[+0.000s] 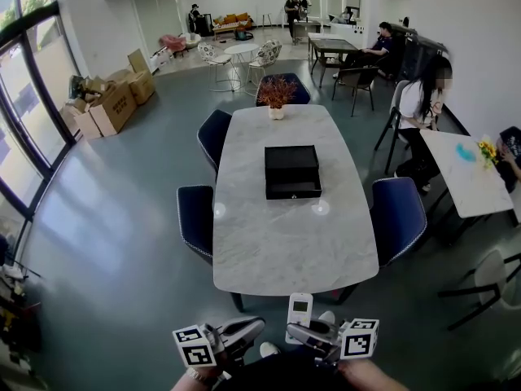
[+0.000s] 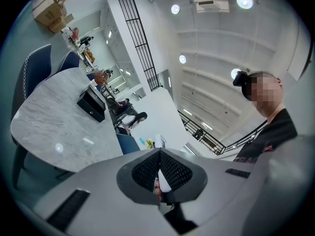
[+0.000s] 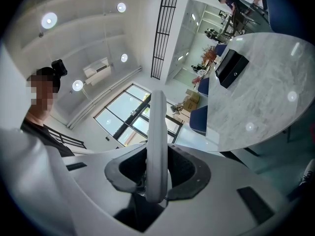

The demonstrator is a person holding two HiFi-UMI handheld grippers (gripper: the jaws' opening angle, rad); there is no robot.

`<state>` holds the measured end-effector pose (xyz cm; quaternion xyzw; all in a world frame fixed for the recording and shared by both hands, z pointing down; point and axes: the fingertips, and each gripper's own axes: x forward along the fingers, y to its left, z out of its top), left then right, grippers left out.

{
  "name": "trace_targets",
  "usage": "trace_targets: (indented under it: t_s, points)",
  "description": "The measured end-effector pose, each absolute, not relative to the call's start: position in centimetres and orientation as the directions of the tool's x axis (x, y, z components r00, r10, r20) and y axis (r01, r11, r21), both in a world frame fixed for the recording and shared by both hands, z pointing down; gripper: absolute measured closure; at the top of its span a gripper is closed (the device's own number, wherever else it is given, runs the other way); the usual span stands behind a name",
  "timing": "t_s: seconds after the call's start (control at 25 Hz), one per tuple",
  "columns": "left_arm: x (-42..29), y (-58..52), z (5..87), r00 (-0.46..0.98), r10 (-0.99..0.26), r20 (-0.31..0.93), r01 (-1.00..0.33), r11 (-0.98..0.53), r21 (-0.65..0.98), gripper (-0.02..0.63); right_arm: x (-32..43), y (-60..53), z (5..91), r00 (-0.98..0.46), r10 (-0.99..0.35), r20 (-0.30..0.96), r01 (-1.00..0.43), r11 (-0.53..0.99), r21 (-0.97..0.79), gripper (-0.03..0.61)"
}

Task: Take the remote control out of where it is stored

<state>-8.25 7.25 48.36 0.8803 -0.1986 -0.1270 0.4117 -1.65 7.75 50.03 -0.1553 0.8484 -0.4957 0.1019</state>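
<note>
The white remote control (image 1: 299, 309) stands upright just off the near end of the marble table (image 1: 277, 247), with my right gripper (image 1: 296, 332) shut on its lower part. In the right gripper view the remote (image 3: 158, 127) shows edge-on between the pads of the right gripper (image 3: 157, 156). My left gripper (image 1: 257, 325) hangs beside it on the left, jaws together with nothing in them; the left gripper view shows the left gripper (image 2: 159, 154) with its pads meeting. A closed black drawer box (image 1: 292, 171) sits mid-table, also visible as the box (image 2: 91, 104) and the box (image 3: 230, 69).
Blue chairs (image 1: 398, 218) flank the table, and a potted plant (image 1: 277, 94) stands at its far end. A seated person (image 1: 421, 108) is at a white table (image 1: 460, 173) on the right. Cardboard boxes (image 1: 114, 104) lie at the back left.
</note>
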Motion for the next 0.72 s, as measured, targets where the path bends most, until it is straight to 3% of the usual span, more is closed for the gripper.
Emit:
trace_targets:
  t_s: [0.72]
  points:
    - [-8.58, 7.55, 48.55, 0.883, -0.464, -0.064, -0.248, -0.580, 0.776, 0.609, -2.10, 8.14, 50.33, -0.935, -0.353, -0.045, -0.117, 0.426, -0.897, 0.466]
